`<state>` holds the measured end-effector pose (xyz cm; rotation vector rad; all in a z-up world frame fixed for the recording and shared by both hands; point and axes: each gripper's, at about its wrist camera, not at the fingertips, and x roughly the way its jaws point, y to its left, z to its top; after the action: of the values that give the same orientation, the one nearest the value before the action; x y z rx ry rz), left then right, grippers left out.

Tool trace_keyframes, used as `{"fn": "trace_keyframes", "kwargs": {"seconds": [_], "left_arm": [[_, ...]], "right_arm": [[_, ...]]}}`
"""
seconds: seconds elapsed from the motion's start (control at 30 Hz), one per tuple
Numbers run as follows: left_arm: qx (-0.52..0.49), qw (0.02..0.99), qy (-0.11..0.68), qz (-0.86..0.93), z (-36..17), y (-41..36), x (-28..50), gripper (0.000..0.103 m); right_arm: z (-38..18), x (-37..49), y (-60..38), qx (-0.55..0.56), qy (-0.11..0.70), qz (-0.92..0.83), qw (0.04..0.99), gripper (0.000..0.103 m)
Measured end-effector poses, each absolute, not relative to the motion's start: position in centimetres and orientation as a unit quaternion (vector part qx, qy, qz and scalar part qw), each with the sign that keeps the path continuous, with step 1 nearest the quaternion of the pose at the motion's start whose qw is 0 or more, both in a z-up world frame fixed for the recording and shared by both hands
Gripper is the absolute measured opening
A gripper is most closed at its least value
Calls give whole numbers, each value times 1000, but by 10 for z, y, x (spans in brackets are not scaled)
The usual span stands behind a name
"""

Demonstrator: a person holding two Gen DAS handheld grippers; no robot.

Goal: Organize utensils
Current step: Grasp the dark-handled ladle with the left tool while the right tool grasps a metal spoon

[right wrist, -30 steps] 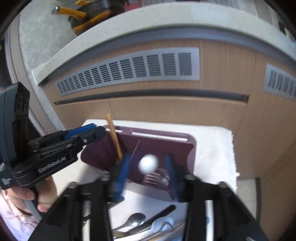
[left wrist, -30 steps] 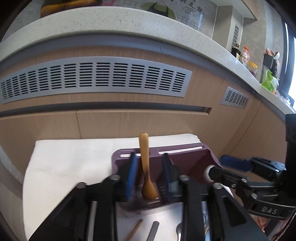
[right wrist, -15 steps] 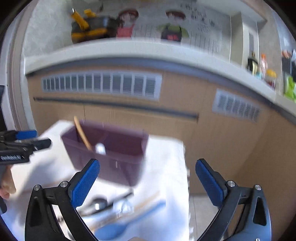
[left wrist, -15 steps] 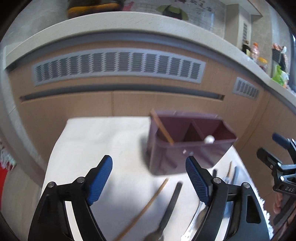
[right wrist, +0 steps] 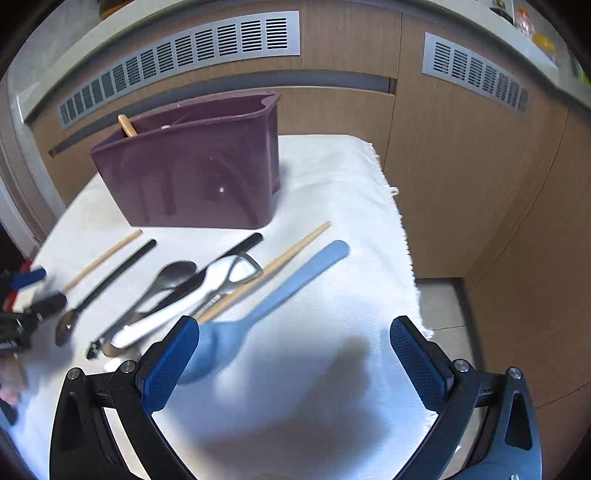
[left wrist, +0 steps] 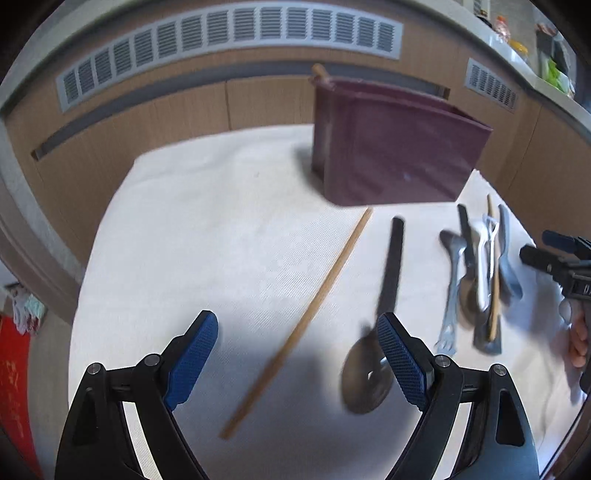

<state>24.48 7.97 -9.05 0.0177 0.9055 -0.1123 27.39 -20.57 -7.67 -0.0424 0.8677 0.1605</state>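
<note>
A purple utensil holder (left wrist: 395, 147) (right wrist: 192, 170) stands at the back of the white cloth (left wrist: 221, 236) (right wrist: 332, 387), with a wooden spoon handle (right wrist: 126, 124) sticking out. My left gripper (left wrist: 295, 354) is open and empty above a wooden chopstick (left wrist: 306, 317) and a black-handled spoon (left wrist: 373, 332). My right gripper (right wrist: 295, 354) is open and empty above a blue spoon (right wrist: 266, 306). A pile of utensils lies on the cloth: a metal spoon (right wrist: 162, 280), a white spoon (right wrist: 173, 310), another chopstick (right wrist: 266, 271).
Wooden cabinet fronts with grey vents (left wrist: 229, 33) (right wrist: 472, 70) rise behind the cloth. The cloth's right edge (right wrist: 402, 236) drops off to the floor. The other gripper shows at the edge of each view (left wrist: 557, 258) (right wrist: 26, 295).
Both grippers let go of their utensils in the holder, opened wide and pulled back and up. They now hang over the loose utensils on the cloth.
</note>
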Motion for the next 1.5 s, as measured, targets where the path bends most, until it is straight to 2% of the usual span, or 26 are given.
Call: {"fn": "trace_keyframes", "kwargs": {"seconds": [0.2, 0.23, 0.37, 0.4, 0.47, 0.53, 0.73, 0.87, 1.03, 1.23, 1.3, 1.37, 1.5], "left_arm": [[-42, 882, 463, -77, -95, 93, 244, 87], [-44, 880, 466, -87, -95, 90, 242, 87], [-44, 867, 477, -134, -93, 67, 232, 87], [-41, 866, 478, -141, -92, 62, 229, 87], [-31, 866, 475, -150, -90, 51, 220, 87], [-38, 859, 482, -169, -90, 45, 215, 84], [-28, 865, 471, -173, -81, 36, 200, 80], [8, 896, 432, -102, -67, 55, 198, 80], [-26, 905, 419, -70, -60, 85, 205, 79], [-65, 904, 420, -51, -62, 105, 210, 80], [-68, 902, 422, -51, -63, 107, 212, 79], [-67, 901, 426, -55, -63, 106, 213, 79], [-64, 894, 438, -70, -66, 99, 219, 75]], "right_arm": [[-74, 276, -187, -38, 423, 96, 900, 102], [-72, 276, -182, -45, 421, 98, 901, 100], [-66, 276, -164, -68, 419, 111, 899, 77], [-65, 278, -161, -69, 421, 115, 897, 74], [-66, 283, -152, -67, 430, 129, 891, 60], [-66, 288, -143, -57, 444, 149, 882, 51], [-77, 306, -111, -24, 484, 176, 857, 38], [-82, 313, -95, -20, 499, 160, 851, 36], [-89, 329, -85, -12, 524, 129, 842, 36], [-91, 334, -61, -69, 491, 119, 860, 36], [-90, 334, -60, -76, 483, 129, 863, 29], [-89, 331, -66, -72, 482, 146, 861, 27], [-82, 316, -87, -63, 468, 177, 863, 27]]}}
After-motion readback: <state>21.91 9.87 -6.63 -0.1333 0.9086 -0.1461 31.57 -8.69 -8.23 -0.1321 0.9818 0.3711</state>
